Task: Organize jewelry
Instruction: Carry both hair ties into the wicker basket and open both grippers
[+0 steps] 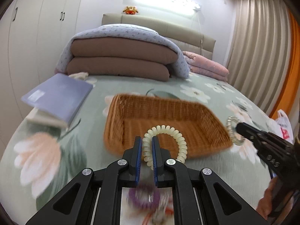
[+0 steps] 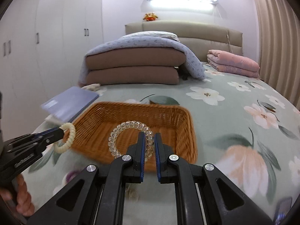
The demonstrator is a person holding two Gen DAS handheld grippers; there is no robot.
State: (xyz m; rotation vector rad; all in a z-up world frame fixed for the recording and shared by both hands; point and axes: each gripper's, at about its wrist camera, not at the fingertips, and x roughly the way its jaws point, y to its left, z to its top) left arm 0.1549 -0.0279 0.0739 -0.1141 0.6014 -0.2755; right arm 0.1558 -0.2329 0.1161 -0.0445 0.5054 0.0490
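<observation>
My left gripper [image 1: 146,140] is shut on a cream spiral coil band [image 1: 168,131], held above the near edge of the wicker basket [image 1: 131,110]. It also shows in the right wrist view [image 2: 61,131] with its cream band [image 2: 70,138]. My right gripper [image 2: 149,137] is shut on a clear spiral coil band [image 2: 120,129] over the basket's [image 2: 168,116] near side. In the left wrist view the right gripper [image 1: 239,126] holds the clear band [image 1: 231,129] at the basket's right corner. A purple coil band [image 1: 143,196] lies blurred on the bed below my left gripper.
The basket sits on a floral green bedspread [image 2: 234,112]. A lilac box [image 1: 58,97] lies left of the basket. Folded brown quilts [image 1: 121,60] and a pink blanket [image 2: 232,63] lie toward the headboard. A white plastic bag [image 1: 284,125] is at the right edge.
</observation>
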